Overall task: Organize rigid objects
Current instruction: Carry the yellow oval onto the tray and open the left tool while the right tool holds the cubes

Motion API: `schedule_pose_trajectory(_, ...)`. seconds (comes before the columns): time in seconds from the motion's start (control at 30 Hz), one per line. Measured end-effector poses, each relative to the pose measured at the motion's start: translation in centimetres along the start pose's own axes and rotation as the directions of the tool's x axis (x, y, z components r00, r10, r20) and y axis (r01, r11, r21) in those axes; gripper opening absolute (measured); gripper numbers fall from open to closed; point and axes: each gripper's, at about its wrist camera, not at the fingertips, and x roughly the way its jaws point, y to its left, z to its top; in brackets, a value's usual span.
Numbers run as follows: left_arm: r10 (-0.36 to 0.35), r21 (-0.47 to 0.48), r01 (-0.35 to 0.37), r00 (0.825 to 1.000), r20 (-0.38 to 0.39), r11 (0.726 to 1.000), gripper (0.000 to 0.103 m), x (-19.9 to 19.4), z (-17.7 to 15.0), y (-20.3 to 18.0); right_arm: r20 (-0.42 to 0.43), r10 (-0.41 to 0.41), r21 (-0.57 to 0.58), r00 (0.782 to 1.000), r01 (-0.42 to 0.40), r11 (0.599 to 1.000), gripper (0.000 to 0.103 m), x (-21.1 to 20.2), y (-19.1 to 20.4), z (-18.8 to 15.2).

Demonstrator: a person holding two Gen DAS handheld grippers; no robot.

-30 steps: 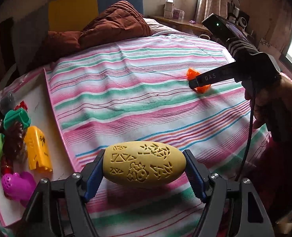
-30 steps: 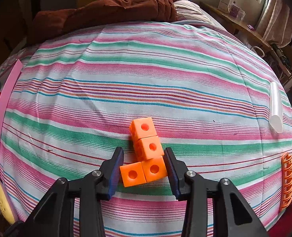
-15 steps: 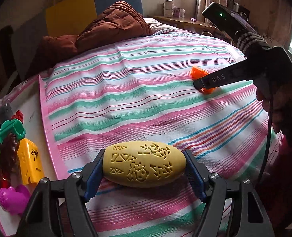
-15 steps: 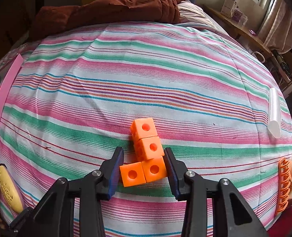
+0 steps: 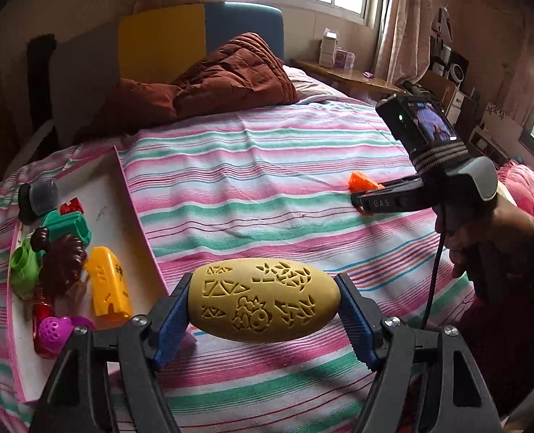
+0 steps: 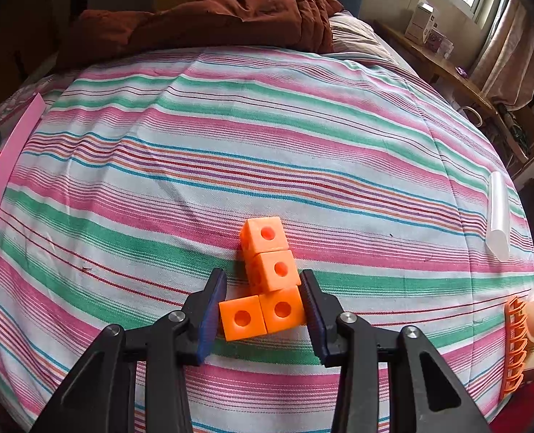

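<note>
the left gripper (image 5: 263, 310) pinches a yellow carved oval (image 5: 264, 299) by its two ends, so the oval's long axis runs crosswise from 9 to 3 o'clock, level, carved face toward the camera, held above the striped bedspread (image 5: 252, 180). at 9 o'clock lies a pink-rimmed tray (image 5: 129, 195) holding small toys, among them a yellow block (image 5: 107, 285) and a green piece (image 5: 70, 225). the right gripper (image 6: 263, 308) has its fingers set around the near end of an orange cube piece (image 6: 267, 278) resting on the bedspread; both pads look in contact with its bottom cubes. its long arm points toward 12 o'clock, a short foot to 9. a clear tube (image 6: 498, 216) lies at 3 o'clock.
</note>
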Motion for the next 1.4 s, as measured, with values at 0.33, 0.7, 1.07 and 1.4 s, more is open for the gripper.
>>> schedule_pose_trajectory(0.33, 0.076, -0.067, -0.072, 0.995, 0.071, 0.995, 0.076, -4.2, 0.8, 2.8, 0.008, -0.009, -0.010, 1.000, 0.009, 1.000, 0.041, 0.1, 0.2, 0.0)
schedule_pose_trajectory(0.7, 0.147, -0.164, -0.134, 0.987, 0.068, 0.977, 0.076, -6.1, -0.9, 6.8, 0.019, -0.033, -0.041, 0.999, 0.033, 0.999, 0.041, 0.0, 0.9, -0.1)
schedule_pose_trajectory(1.07, 0.253, -0.344, -0.226, 0.967, 0.033, 0.911, 0.076, -9.4, -6.0, 14.8, 0.019, -0.040, -0.051, 0.999, 0.041, 0.998, 0.041, 0.1, 1.0, -0.1)
schedule_pose_trajectory(1.4, 0.268, -0.439, -0.241, 0.963, -0.002, 0.866, 0.076, -9.6, -7.2, 18.7, 0.019, -0.048, -0.061, 0.999, 0.049, 0.997, 0.041, 0.0, 1.0, 0.0)
